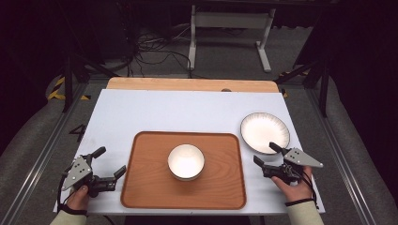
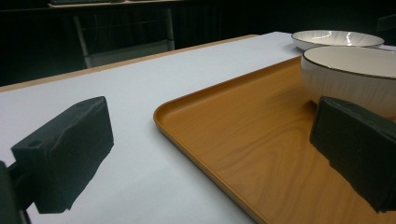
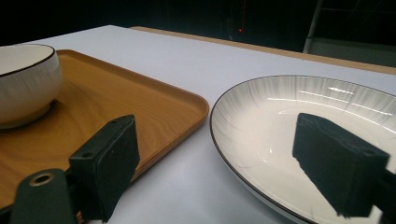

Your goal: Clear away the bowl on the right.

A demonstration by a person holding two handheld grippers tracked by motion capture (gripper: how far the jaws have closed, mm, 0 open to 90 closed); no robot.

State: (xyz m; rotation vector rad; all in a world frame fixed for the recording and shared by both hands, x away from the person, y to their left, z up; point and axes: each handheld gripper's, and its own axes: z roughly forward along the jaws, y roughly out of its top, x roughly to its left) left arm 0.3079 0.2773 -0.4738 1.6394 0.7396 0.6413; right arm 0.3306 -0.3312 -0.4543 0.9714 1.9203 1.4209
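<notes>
Holding both grippers low at the near edge of the table (image 1: 141, 105), you had each set of jaws spread wide with nothing between them. Your left gripper (image 1: 111, 162) sat just outside the left rim of the wooden tray (image 1: 145, 187), one jaw over the white surface, the other toward the tray. Your right gripper (image 1: 267, 154) was at the near rim of the plate (image 1: 265, 129), jaws straddling the edge; contact with the plate couldn't be told. The plate lay right of the tray, off it. The bowl (image 1: 186, 161) stood upright mid-tray, well clear of both grippers.
</notes>
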